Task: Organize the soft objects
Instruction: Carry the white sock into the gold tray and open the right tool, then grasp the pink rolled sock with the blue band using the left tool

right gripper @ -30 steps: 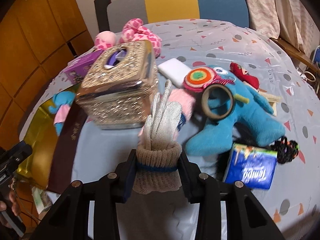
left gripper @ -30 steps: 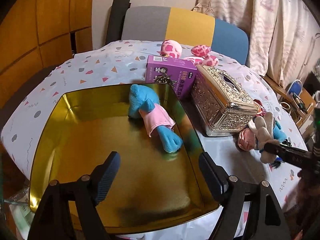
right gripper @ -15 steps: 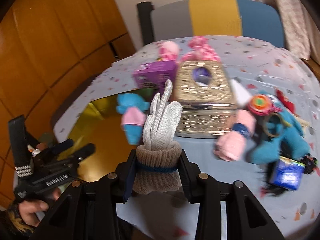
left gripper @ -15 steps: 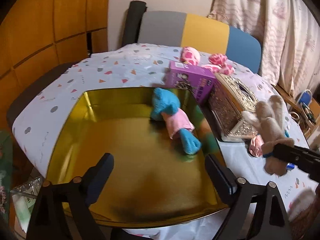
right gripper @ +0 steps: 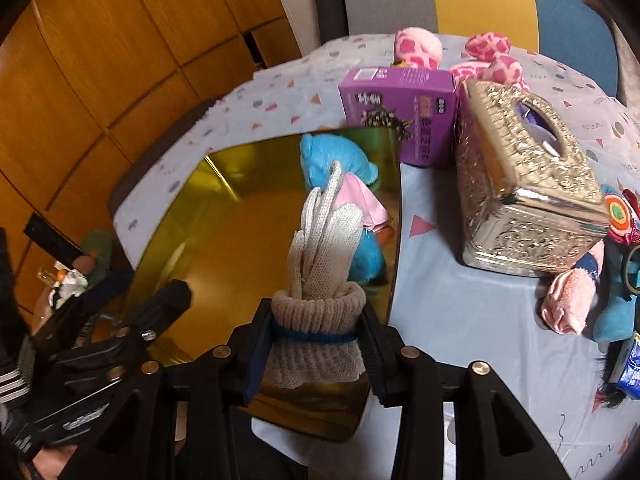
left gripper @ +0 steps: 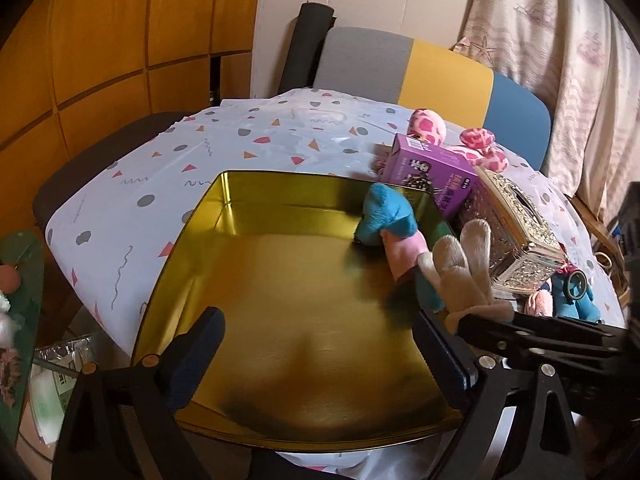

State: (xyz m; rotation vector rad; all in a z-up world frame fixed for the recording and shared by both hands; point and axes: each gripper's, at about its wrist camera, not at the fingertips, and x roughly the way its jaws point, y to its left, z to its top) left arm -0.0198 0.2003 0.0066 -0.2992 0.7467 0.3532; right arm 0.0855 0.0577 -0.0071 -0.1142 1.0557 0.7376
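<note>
Carried across from the cluttered side of the surface, the knit glove (right gripper: 320, 256) now hangs over the gold tray (right gripper: 224, 216), where a second ago it was over the pile of toys by the ornate tissue box (right gripper: 528, 184). Seen from the left wrist camera, the left gripper (left gripper: 320, 360) hovers above the tray's near end, its fingers spread wide, opening further and holding nothing, wider than they stood earlier; the glove enters from the right edge, pinched at its cuff, just in front of the blue-and-pink plush (left gripper: 392, 232) that lies against the tray's right wall. From the right wrist camera, the right gripper (right gripper: 316, 336) grips the glove's ribbed cuff at its blue band, the pads pressing both sides though the fingers are beginning to ease apart. The glove's fingertips point up over the tray floor, with the plush behind them and the purple carton (right gripper: 400, 112) beyond the rim. Judging by this, a release into the tray appears close, making it the second soft item sorted; the pink mitten (right gripper: 568, 300) and blue toy remain outside.
</note>
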